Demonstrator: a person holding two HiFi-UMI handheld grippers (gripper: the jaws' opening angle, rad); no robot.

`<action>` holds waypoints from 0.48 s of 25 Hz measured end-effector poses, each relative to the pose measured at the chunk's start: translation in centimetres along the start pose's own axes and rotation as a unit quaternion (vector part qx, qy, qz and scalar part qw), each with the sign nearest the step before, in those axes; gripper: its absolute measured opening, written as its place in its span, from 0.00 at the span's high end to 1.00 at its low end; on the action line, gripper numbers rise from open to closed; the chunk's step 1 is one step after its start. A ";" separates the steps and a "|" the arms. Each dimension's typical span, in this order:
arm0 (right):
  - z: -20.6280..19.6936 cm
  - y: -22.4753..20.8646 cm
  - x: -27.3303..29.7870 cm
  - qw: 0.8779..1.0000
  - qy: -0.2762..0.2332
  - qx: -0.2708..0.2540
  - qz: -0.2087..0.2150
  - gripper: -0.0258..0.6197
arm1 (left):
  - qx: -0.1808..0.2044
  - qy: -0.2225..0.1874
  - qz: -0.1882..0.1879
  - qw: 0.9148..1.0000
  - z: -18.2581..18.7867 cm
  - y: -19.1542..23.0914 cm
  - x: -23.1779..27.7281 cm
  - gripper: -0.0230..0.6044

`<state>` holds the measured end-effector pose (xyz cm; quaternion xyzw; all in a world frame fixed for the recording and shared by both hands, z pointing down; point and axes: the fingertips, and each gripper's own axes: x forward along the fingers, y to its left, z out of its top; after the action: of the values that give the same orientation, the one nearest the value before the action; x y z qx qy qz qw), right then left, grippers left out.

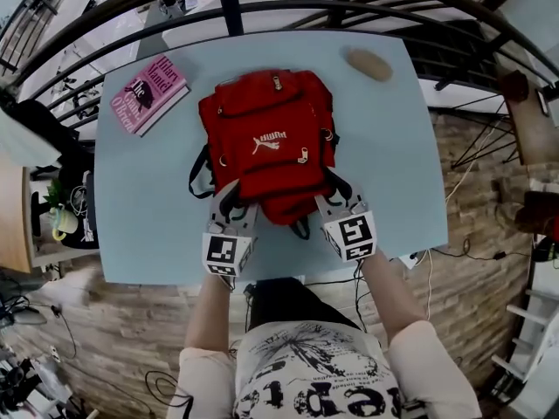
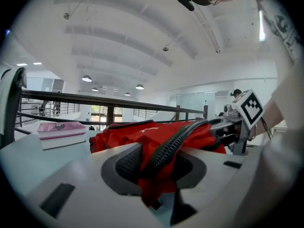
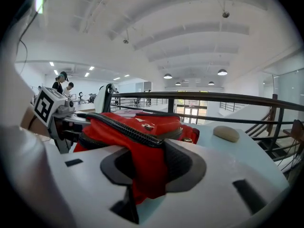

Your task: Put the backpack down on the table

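Red fabric backpack (image 1: 266, 147) | soft, floppy; take by shoulder straps (image 2: 180, 137) | left claw (image 2: 156, 167), right claw (image 3: 152, 167): apart, fabric loose between

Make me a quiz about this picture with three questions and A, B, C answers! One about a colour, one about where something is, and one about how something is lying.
1. What colour is the backpack?
A. blue
B. red
C. green

2. Where is the book?
A. near the far left corner of the table
B. on top of the backpack
C. inside the backpack

3. How is the backpack placed?
A. hanging in the air
B. standing upright on its bottom
C. lying flat on the table

Answers:
1. B, because the head view shows it bright red.
2. A, because the pink book lies by the far left corner, apart from the backpack.
3. C, because it rests on the tabletop with its front pockets facing up.
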<state>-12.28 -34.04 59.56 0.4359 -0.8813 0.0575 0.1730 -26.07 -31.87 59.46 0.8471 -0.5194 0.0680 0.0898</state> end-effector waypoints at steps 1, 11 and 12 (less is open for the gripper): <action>-0.6 0.0 0.1 1.000 0.003 -0.002 -0.001 0.77 | -0.002 -0.002 0.003 1.000 -0.5 0.0 0.1 0.79; -4.1 0.2 0.4 1.000 0.025 -0.009 -0.012 0.72 | -0.014 -0.010 0.050 0.999 -3.1 0.1 -0.2 0.67; -4.1 0.3 0.2 1.000 0.025 -0.011 -0.013 0.71 | -0.010 -0.007 0.051 0.999 -3.0 0.1 -0.5 0.66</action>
<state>-11.63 -32.96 63.43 0.4439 -0.8714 0.0563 0.2010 -26.40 -30.81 62.31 0.8190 -0.5631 0.0617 0.0912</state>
